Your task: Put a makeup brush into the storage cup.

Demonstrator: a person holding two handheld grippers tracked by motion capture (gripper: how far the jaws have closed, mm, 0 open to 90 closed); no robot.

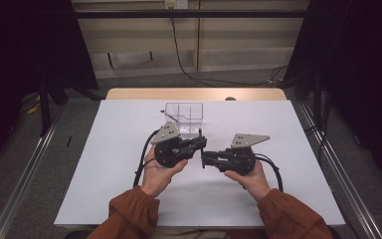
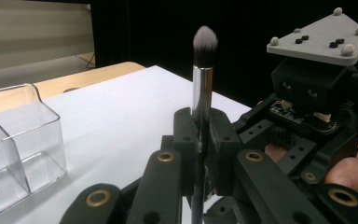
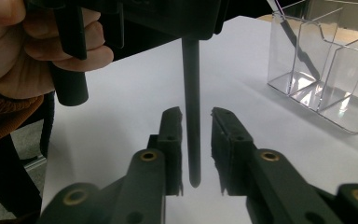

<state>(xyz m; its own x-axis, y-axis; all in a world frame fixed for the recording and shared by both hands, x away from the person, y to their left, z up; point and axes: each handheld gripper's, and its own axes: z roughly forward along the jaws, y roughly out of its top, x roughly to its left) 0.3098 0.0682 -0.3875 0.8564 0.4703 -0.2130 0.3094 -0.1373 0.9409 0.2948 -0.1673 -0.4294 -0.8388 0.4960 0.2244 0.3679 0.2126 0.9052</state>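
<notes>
A makeup brush point(image 2: 203, 84) with a black handle, silver ferrule and pale bristles stands upright, and my left gripper point(image 2: 201, 126) is shut on its handle just below the ferrule. The handle's lower end point(image 3: 192, 116) hangs between the jaws of my right gripper point(image 3: 196, 114), which stand slightly apart with a gap on the right side and do not press on it. From above, the left gripper point(image 1: 201, 144) and the right gripper point(image 1: 204, 159) face each other tip to tip over the middle of the white table point(image 1: 119, 149).
A clear plastic organizer point(image 1: 184, 113) with several compartments stands just behind the grippers, near the table's far edge. A dark slim tool point(image 3: 303, 51) leans inside one compartment. A wooden strip point(image 1: 129, 93) runs along the back of the table.
</notes>
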